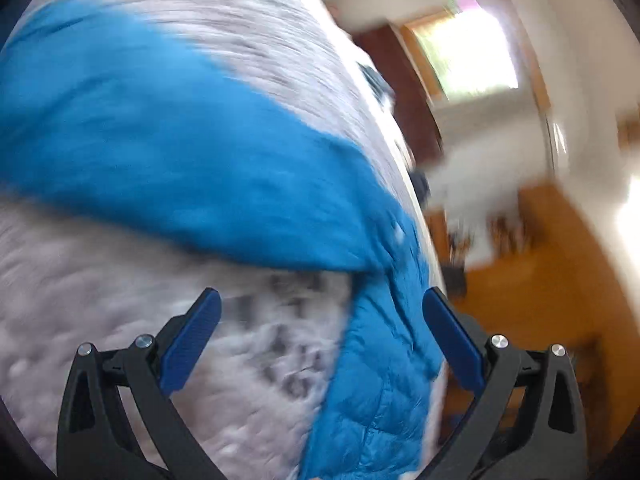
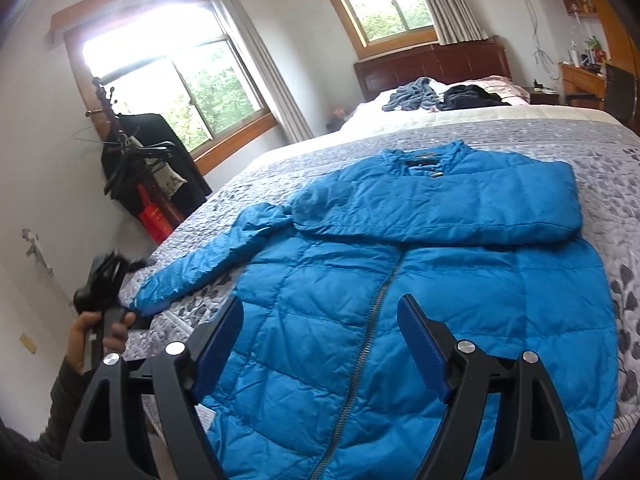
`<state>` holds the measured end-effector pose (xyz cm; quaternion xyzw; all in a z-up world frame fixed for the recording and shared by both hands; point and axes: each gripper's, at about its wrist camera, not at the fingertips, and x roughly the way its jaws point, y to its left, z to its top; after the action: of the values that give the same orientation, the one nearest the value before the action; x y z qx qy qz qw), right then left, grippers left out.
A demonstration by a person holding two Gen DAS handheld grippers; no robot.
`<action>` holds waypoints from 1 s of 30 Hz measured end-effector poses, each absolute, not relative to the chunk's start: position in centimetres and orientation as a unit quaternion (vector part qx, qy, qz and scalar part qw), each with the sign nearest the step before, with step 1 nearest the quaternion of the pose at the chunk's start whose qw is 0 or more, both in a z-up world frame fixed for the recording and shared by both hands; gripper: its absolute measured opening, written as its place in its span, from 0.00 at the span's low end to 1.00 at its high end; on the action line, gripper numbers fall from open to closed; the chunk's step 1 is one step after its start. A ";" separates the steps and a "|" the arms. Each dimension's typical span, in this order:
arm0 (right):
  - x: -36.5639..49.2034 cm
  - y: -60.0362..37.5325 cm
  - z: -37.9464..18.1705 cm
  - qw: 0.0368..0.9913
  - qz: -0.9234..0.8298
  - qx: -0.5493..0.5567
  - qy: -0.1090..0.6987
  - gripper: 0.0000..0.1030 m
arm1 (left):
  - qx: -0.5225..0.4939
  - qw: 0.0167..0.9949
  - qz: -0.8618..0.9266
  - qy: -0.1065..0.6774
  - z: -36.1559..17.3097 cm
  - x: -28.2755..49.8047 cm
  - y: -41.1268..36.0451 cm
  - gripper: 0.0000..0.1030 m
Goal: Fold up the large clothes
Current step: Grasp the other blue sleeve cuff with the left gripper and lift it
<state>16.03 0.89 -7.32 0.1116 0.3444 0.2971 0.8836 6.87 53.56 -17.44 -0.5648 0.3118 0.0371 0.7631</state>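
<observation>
A blue quilted puffer jacket (image 2: 400, 292) lies front up on the grey patterned bedspread (image 2: 592, 148), zipper running down its middle. Its right sleeve is folded across the chest; its left sleeve (image 2: 208, 256) stretches out to the left. My right gripper (image 2: 320, 312) hovers open over the jacket's lower front, nothing between its fingers. My left gripper (image 1: 320, 300) is open above the bedspread beside the blue sleeve (image 1: 168, 152); that view is motion-blurred. In the right wrist view a hand holds the left gripper (image 2: 104, 280) near the sleeve cuff at the bed's left edge.
Grey and black clothes (image 2: 440, 94) are heaped at the head of the bed by a dark wooden headboard (image 2: 432, 64). A coat rack (image 2: 136, 160) with dark garments stands left of the bed under a window. A desk (image 2: 580, 76) stands at the far right.
</observation>
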 end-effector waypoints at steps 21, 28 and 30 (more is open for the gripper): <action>16.6 -0.5 -7.4 0.884 0.288 0.129 0.346 0.80 | -0.620 0.737 0.155 0.220 -18.4 1.9 61.4 0.97; 16.0 0.0 -7.2 0.883 0.295 0.125 0.342 0.80 | -0.603 0.759 0.167 0.179 -18.2 2.3 64.9 0.95; 15.9 -0.2 -7.1 0.885 0.292 0.127 0.340 0.80 | -0.594 0.768 0.168 0.169 -17.7 2.3 65.0 0.79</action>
<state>15.89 -0.17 -7.14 0.1266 0.3405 0.2923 0.8847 2.31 64.96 -17.74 -0.5942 0.1694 0.1681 0.7681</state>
